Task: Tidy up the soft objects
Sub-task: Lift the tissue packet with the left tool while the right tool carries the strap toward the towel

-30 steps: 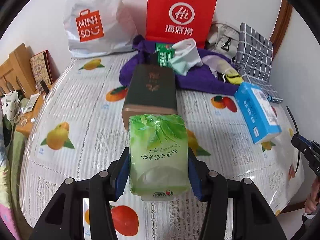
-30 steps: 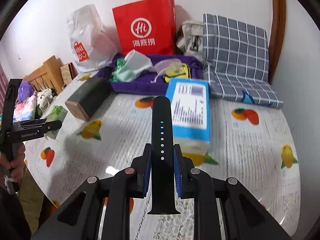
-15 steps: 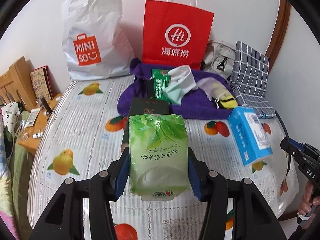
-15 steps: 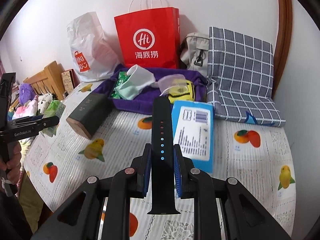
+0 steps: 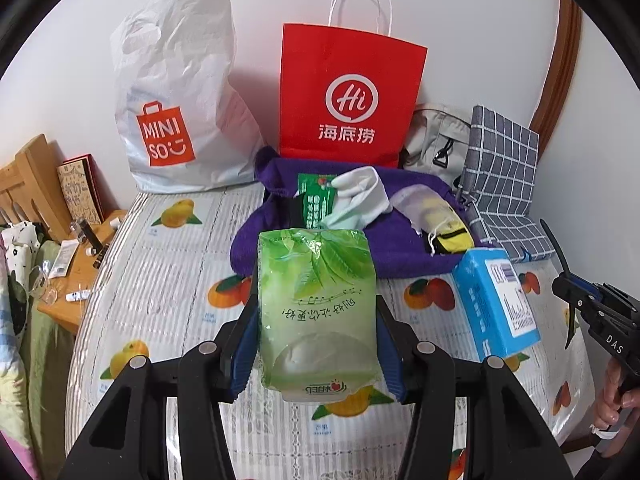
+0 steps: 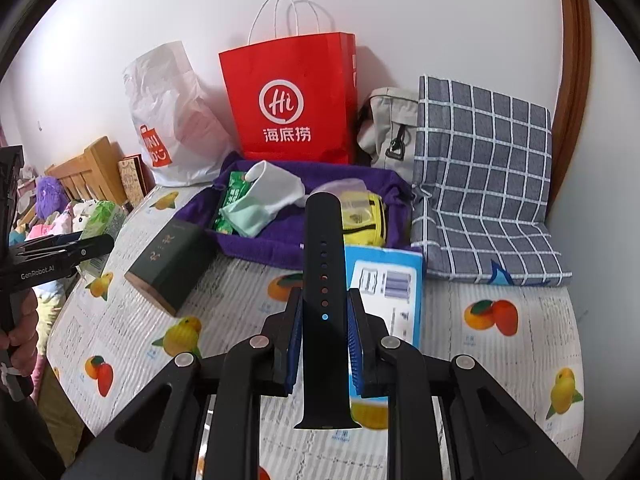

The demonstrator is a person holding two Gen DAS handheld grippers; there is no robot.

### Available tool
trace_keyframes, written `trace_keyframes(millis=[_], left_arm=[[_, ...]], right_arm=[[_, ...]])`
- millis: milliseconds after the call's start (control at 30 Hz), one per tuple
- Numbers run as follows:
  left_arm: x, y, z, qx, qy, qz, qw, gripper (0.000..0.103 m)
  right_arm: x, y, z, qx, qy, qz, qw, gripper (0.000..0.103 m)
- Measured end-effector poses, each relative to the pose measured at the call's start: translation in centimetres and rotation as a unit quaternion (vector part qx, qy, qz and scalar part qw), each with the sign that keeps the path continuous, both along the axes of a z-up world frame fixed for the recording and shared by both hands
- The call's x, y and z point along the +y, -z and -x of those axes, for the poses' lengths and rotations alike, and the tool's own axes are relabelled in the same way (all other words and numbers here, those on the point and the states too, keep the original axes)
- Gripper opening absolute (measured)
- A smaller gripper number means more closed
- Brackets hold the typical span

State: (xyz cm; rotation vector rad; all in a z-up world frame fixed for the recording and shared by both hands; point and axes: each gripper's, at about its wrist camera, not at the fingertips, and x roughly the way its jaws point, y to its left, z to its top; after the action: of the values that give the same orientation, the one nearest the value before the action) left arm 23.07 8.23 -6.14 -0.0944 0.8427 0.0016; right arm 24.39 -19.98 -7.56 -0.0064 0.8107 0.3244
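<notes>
My left gripper (image 5: 316,320) is shut on a green tissue pack (image 5: 316,304), held above the fruit-print tablecloth (image 5: 168,304). In the right wrist view that pack (image 6: 102,220) shows at the far left, with a hand (image 6: 24,332) on the handle. My right gripper (image 6: 323,320) is shut on a black watch strap (image 6: 323,280), which stands upright between the blue pads. Behind both lies a purple cloth (image 6: 276,248) with a green packet (image 6: 228,208), a white and mint cloth (image 6: 264,200) and a yellow pouch (image 6: 364,216) on it.
A dark green box (image 6: 172,260) and a blue box (image 6: 384,292) lie on the table. Against the wall stand a red paper bag (image 6: 292,100), a white MINISO bag (image 5: 176,108), a grey bag (image 6: 388,128) and a checked cushion (image 6: 480,184). A wooden stand (image 5: 80,264) is at the left.
Both grippers have risen and pulled back from the table, so the bags by the wall show more fully. The dark green box is now hidden behind the tissue pack in the left view.
</notes>
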Motion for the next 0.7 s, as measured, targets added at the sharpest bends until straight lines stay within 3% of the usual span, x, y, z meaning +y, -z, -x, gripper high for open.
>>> trace_keyframes(millis=[700], left_arm=[[0.0,-1.3,-2.7,-0.012,-0.010,0.000,0.9999,0.050]], right_arm=[[0.3,-0.4,-4.2,0.000,0.012,-0.015,1.000,0.020]])
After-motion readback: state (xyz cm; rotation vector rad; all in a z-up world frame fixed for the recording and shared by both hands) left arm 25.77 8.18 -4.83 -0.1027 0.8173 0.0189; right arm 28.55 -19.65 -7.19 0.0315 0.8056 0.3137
